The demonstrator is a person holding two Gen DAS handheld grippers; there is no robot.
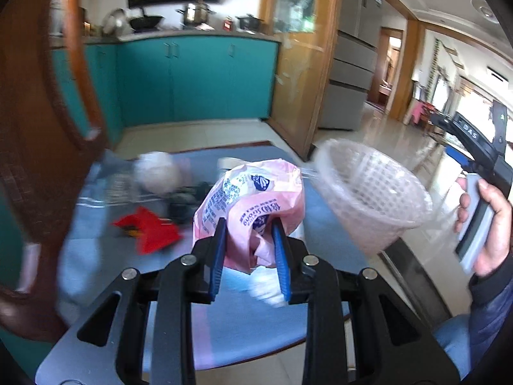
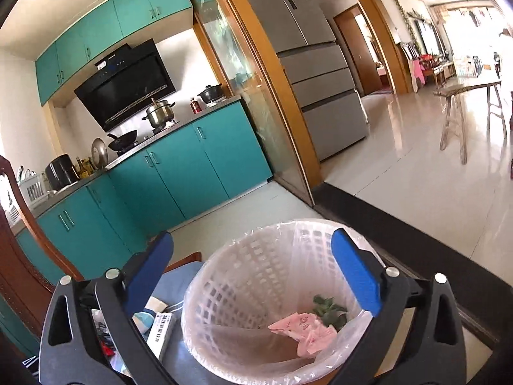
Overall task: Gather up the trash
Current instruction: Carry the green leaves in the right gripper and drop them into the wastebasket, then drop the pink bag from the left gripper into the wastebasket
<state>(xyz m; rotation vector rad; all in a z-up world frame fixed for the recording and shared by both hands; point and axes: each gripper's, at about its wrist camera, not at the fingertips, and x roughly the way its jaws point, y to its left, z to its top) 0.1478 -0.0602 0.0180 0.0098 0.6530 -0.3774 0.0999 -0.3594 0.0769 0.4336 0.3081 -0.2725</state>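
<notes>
My left gripper is shut on a crumpled pink plastic wrapper with blue print, held above the blue table. A white lattice trash basket with a clear liner is tilted at the right of the left wrist view. In the right wrist view the same basket sits between my right gripper's wide-spread blue fingers; whether they grip its rim I cannot tell. Pink paper and green leaves lie inside it. A red wrapper and a pale wad lie on the table.
A wooden chair back stands close on the left. A white box and small items lie on the table beside the basket. Teal kitchen cabinets, a fridge and a wooden bench stand beyond.
</notes>
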